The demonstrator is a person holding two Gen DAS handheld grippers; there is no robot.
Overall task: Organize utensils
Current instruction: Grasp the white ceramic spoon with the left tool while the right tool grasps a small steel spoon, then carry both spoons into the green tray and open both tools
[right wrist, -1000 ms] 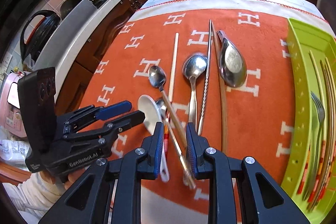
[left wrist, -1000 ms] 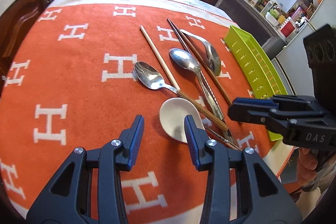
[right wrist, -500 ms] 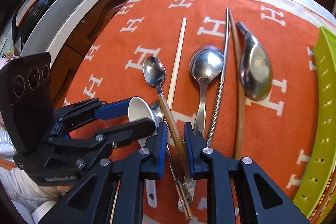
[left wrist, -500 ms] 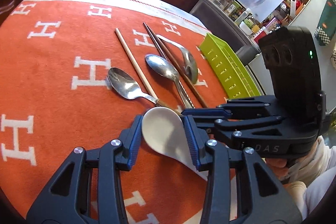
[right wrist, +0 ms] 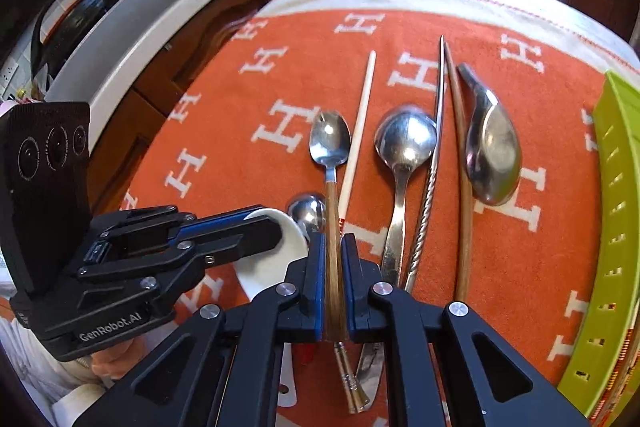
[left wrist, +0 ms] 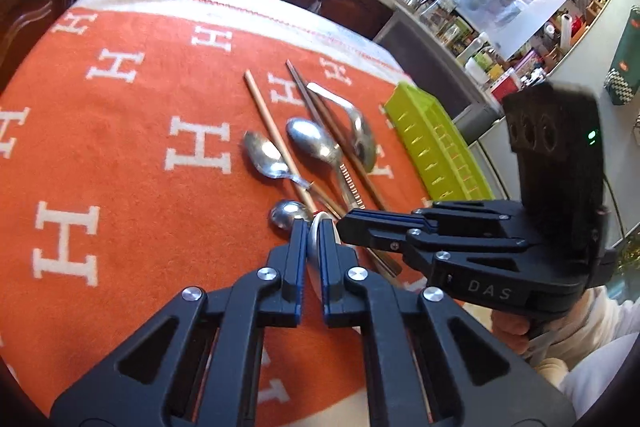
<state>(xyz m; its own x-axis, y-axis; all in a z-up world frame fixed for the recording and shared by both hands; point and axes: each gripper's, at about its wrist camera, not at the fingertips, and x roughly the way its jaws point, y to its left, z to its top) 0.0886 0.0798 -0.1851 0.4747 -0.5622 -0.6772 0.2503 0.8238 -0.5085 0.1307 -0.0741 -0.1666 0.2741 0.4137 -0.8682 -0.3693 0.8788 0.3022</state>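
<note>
Orange desk blanket (left wrist: 120,187) carries the utensils; my left claw (left wrist: 313,247) has just clamped the white ceramic spoon (right wrist: 276,247), right claw (right wrist: 332,267) now grasping the wooden-handled spoon (right wrist: 329,143), both ready for the green tray (right wrist: 612,227).

Orange cloth (left wrist: 132,195) left open; green tray (right wrist: 612,227) blocks right.

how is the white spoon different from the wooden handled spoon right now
The white spoon is all white with a wide, deep bowl; the wooden handled spoon has a small shiny metal bowl on a brown handle. The left gripper is shut on the white spoon's bowl, while the right gripper is shut on the other's handle. Both are over the orange cloth.
</note>
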